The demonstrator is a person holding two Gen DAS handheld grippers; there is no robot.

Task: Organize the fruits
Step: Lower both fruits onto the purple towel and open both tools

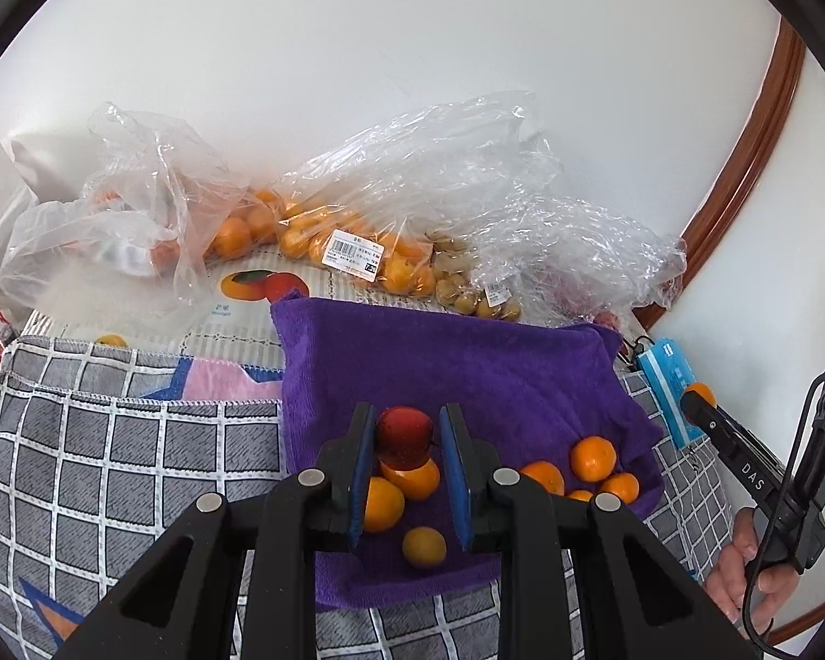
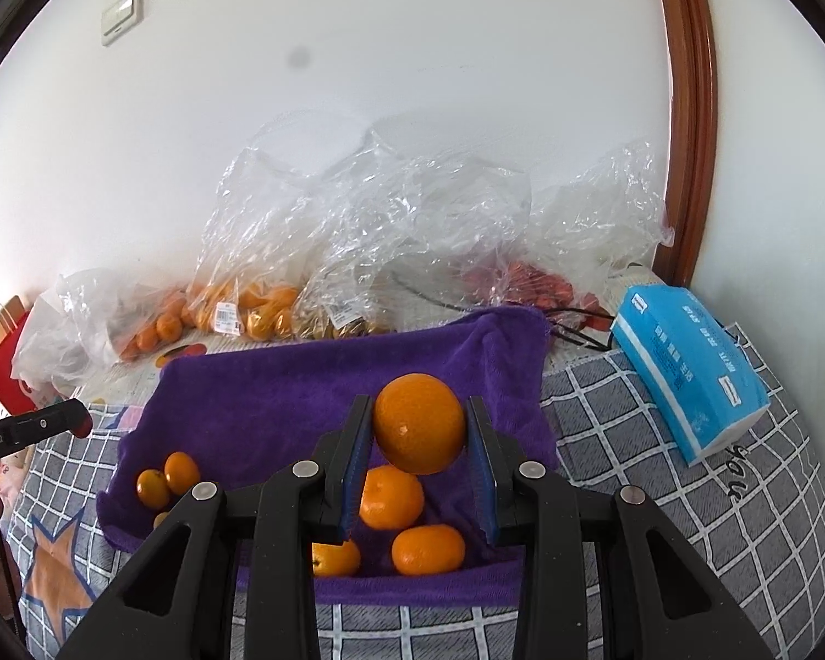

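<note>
Orange between right hand-held gripper pads

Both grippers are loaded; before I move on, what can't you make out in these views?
- Red fruit at the back, right wrist view: kind unclear under crumpled plastic.
- Price label, left wrist view: print too small.
- Orange on the purple towel, right wrist view: half hidden by the right gripper.

The purple towel is bare across its middle — loose oranges crowd its lower edge, plastic bags wall the top, and a tissue pack blocks the right.
</note>
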